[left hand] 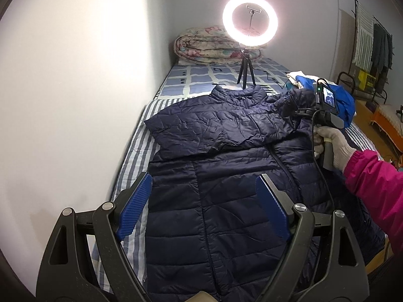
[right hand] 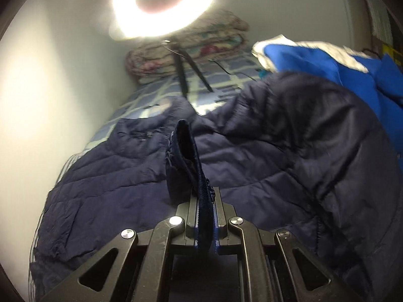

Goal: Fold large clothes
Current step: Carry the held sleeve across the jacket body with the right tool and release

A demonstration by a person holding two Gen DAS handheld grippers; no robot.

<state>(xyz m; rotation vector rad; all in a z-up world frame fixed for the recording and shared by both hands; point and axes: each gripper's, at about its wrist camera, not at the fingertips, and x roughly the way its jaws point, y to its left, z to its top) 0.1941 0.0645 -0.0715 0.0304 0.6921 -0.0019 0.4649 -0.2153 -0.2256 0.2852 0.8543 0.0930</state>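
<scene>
A navy puffer jacket (left hand: 226, 176) lies front up on the bed, collar toward the far end, with one sleeve folded across its chest. Over the jacket's lower part my left gripper (left hand: 204, 177) hovers open, its blue pads (left hand: 137, 206) wide apart and empty. My right gripper (left hand: 302, 112), held by a gloved hand (left hand: 332, 146) in a pink sleeve, is at the jacket's right shoulder. In the right wrist view this right gripper (right hand: 205, 198) is shut on the ribbed sleeve cuff (right hand: 186, 151), and the lifted sleeve (right hand: 289, 138) bulges to its right.
A lit ring light (left hand: 249, 22) on a small tripod stands on the bed beyond the collar, before a folded floral quilt (left hand: 209, 47). A blue and white garment pile (left hand: 345, 100) lies at the right edge. A white wall (left hand: 75, 100) borders the striped bed sheet (left hand: 133, 156).
</scene>
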